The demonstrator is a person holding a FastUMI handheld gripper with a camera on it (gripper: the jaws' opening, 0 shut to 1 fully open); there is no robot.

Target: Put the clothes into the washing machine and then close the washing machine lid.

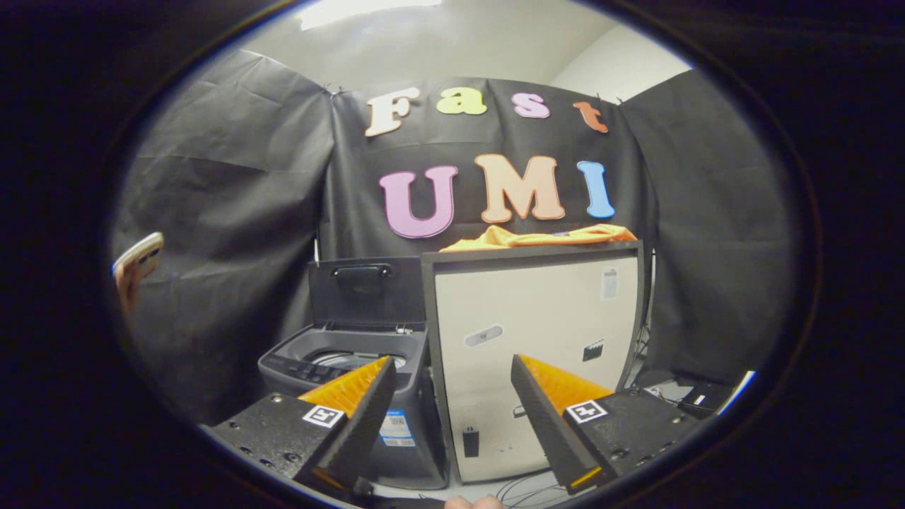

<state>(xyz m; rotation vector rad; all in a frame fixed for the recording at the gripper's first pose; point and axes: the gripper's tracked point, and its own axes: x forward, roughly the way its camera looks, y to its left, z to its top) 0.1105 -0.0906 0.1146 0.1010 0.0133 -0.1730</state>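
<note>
An orange garment (541, 237) lies crumpled on top of a tall beige cabinet (537, 318), well beyond my fingers. To the left of the cabinet stands a grey top-loading washing machine (339, 367) with its dark lid (364, 290) raised upright and the drum opening showing. My gripper (452, 382) is open, its two fingers spread wide with nothing between them, held low in front of the cabinet and the washer.
A person's hand holding a phone (138, 265) shows far to the left. Cables (523, 488) lie on the floor at the cabinet's foot. A dark box-like object (696, 399) sits on the floor to the cabinet's right.
</note>
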